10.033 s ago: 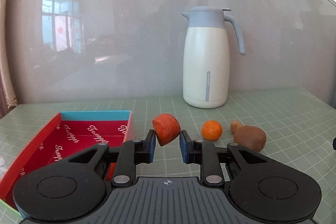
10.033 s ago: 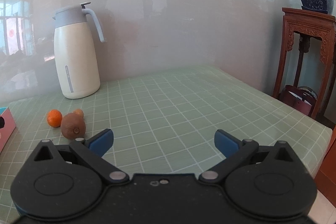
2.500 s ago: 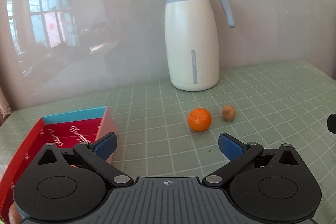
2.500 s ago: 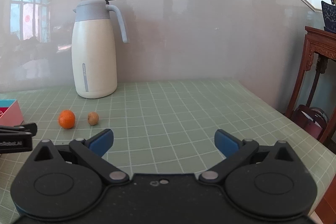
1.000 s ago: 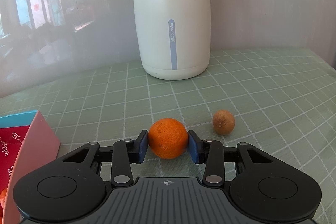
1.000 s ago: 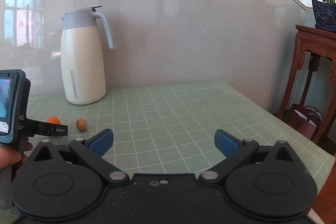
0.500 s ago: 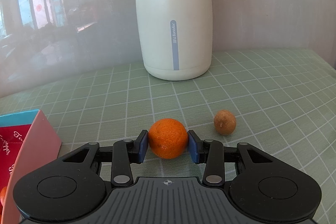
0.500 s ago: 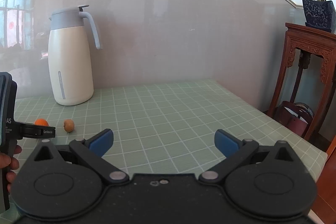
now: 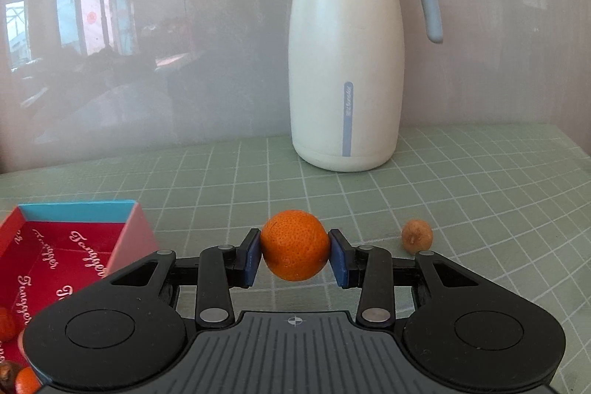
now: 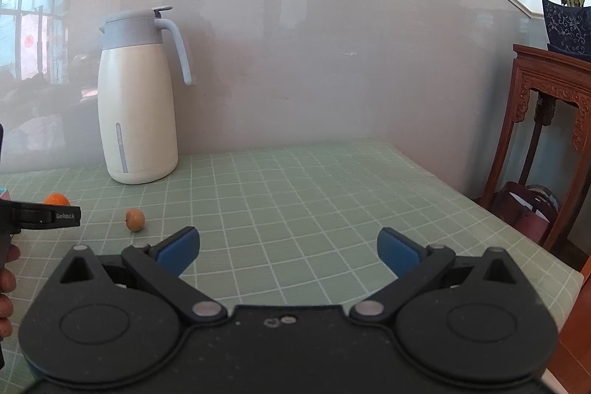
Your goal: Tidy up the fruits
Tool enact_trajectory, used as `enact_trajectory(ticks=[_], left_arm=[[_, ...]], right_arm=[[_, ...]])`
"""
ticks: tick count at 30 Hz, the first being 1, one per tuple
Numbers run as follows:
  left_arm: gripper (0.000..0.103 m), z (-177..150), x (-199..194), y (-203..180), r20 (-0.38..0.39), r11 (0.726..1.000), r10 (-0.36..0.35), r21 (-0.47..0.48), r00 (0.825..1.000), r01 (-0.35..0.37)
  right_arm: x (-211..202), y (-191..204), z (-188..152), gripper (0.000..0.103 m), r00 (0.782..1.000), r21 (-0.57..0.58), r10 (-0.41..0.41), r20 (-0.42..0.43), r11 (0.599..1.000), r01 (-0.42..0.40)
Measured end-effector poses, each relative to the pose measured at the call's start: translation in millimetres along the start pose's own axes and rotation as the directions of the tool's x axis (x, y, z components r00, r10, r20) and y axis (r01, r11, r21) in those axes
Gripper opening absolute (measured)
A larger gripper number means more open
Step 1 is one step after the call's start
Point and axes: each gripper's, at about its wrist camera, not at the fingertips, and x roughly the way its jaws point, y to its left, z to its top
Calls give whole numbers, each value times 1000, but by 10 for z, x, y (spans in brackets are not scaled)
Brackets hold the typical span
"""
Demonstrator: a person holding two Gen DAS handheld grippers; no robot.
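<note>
While the left claw (image 9: 295, 255) is clamping the orange (image 9: 294, 244) between its two blue pads, narrowed to the fruit's width, the fruit is sitting squarely in the grip with the green checked counter (image 9: 461, 209) showing behind and below it; whether it is clear of the surface cannot be told for certain from this view. The red box (image 9: 74, 246) is lying to the left of the claw, its near pink wall just beside the left finger, and small orange fruits (image 9: 5, 322) are peeking out along its lower left edge, so part of the sorting is looking done. One small brown fruit (image 9: 416, 234) is sitting loose on the counter to the right of the orange, near it but not touching. A white jug with a grey lid (image 9: 345, 61) is standing upright behind both, against the wall.

The right claw (image 10: 288, 252) is standing wide open and holding nothing, hovering over a bare stretch of counter well apart from the fruit.

Judging by this, the task is getting well along: the orange is needing to be carried leftward over the box wall and let go inside, and after that the brown fruit is seeming to be the only piece left outside.
</note>
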Motion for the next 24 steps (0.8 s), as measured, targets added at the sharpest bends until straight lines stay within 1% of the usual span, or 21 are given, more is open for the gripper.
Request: enact_trajectory(ticks=[2,5,9,12,15,20,24], left_arm=[[39,30,-135,139,19,1000,2,-19,1000,-2],[39,57,-341,410,48,999,25,-50,999,-23],[39,37,-563,792,70,994,84,-78,994,-79],[39,-46,-681,1096,71,986,139,-99,988,-132],[39,-166,-719,1359,50,977,189,-113,981,-182],[39,-378,-723,1712,-9,955,253,-155,967,-251],[39,-458,-656,1879,-43,946,271,-174,962,-274]], right_arm=[[2,37,3,103,1000,-5,6,-1,1000,-6],[-3,115,6,103,1000,-19,18,-1,1000,-18],[-35,229,9,103,999,-35,37,5,999,-36],[-48,321,13,103,999,-47,53,7,998,-53],[-62,444,16,103,997,-64,70,12,996,-69],[-78,685,27,103,994,-99,104,18,990,-102],[-68,861,30,103,992,-121,127,17,985,-124]])
